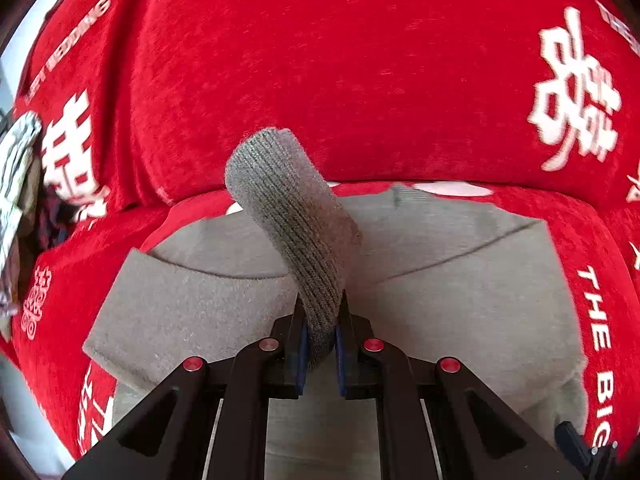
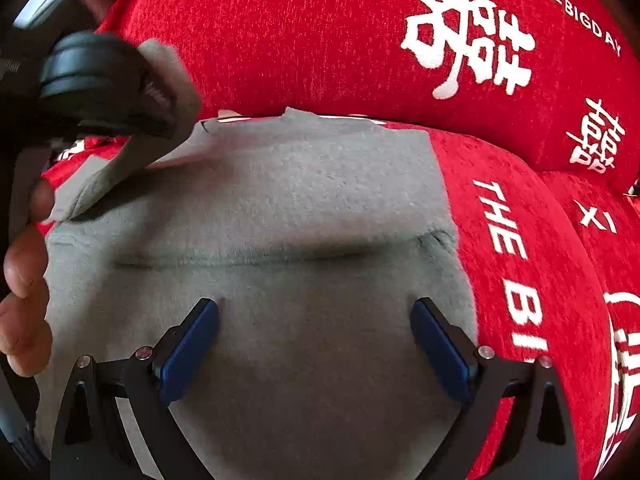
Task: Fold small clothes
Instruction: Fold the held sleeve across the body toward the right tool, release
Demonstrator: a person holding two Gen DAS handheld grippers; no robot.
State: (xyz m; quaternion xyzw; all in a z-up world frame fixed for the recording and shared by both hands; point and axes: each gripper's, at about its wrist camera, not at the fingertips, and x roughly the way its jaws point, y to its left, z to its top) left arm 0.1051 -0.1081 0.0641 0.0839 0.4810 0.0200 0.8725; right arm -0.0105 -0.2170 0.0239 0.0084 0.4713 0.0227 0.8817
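A grey sweater (image 1: 460,280) lies flat on the red seat. In the left wrist view my left gripper (image 1: 322,316) is shut on the ribbed grey cuff (image 1: 288,208), which stands up out of the jaws, and the sleeve (image 1: 180,312) trails off to the left. In the right wrist view my right gripper (image 2: 316,320) is open, its blue pads (image 2: 192,344) spread wide over the sweater's body (image 2: 304,200) with nothing pinched between them. The left gripper (image 2: 160,120) appears at upper left, lifting the sleeve (image 2: 120,164). A hand (image 2: 24,280) holds it at the left edge.
The red sofa cover (image 1: 360,80) with white lettering covers both seat and backrest; the backrest (image 2: 320,40) rises just behind the sweater. A patterned cloth (image 1: 16,168) and dark plaid fabric (image 1: 52,208) lie at the far left.
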